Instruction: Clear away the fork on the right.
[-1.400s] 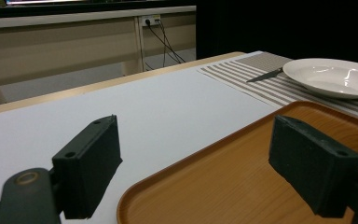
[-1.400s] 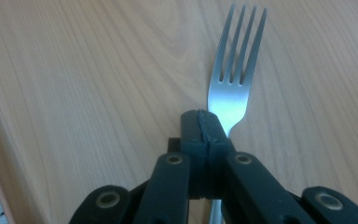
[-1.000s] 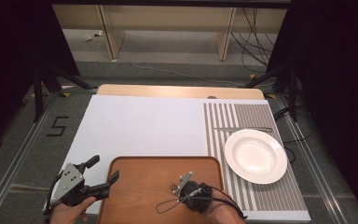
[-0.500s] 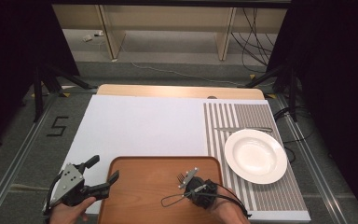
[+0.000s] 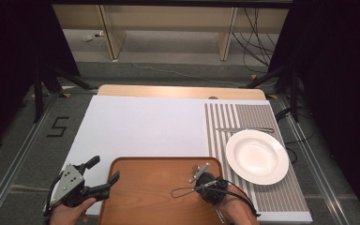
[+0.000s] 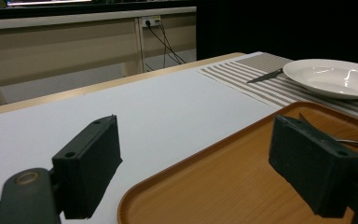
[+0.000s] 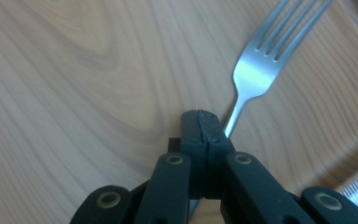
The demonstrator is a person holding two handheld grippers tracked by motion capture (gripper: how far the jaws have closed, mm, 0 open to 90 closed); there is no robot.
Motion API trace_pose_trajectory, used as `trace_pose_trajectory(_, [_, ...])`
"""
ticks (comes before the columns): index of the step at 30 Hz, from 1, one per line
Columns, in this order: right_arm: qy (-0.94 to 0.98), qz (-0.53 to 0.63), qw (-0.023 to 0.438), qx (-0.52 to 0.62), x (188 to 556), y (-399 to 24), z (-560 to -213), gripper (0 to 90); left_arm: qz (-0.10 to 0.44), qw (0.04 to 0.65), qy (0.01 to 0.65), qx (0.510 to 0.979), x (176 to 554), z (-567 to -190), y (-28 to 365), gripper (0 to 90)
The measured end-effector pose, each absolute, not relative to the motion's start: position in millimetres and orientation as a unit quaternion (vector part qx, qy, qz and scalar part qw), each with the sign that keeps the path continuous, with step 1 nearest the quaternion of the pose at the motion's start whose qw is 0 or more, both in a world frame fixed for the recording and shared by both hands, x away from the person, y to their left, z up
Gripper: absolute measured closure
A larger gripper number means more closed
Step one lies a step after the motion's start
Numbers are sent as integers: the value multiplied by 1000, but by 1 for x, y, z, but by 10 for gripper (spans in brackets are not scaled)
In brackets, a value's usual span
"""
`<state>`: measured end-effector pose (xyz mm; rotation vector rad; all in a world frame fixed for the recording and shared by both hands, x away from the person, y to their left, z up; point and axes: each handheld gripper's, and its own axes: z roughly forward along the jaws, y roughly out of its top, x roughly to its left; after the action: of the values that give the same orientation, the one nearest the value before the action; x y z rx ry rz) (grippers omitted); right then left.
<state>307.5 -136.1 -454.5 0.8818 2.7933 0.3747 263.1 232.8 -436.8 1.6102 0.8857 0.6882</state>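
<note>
A silver fork hangs just over the brown wooden tray, tines pointing away from me. My right gripper is shut on the fork's handle, which runs under the closed jaw tips. In the high view this gripper is over the tray's right part, with the fork sticking out ahead of it. My left gripper is open at the tray's left edge. In the left gripper view its jaws stand wide apart with nothing between them, one over the white mat, one over the tray.
A white plate rests on the striped placemat to the right of the tray. A knife lies on the placemat just behind the plate. The white mat stretches ahead of the tray.
My right gripper has moved a little right and forward over the tray, and the fork went with it. The left gripper has stayed put.
</note>
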Motion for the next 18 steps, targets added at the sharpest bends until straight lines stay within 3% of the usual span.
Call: trace_pose_trajectory(18, [934, 118, 92, 323, 311, -156, -454, 900, 292, 556, 375, 682, 263, -436, 233, 164])
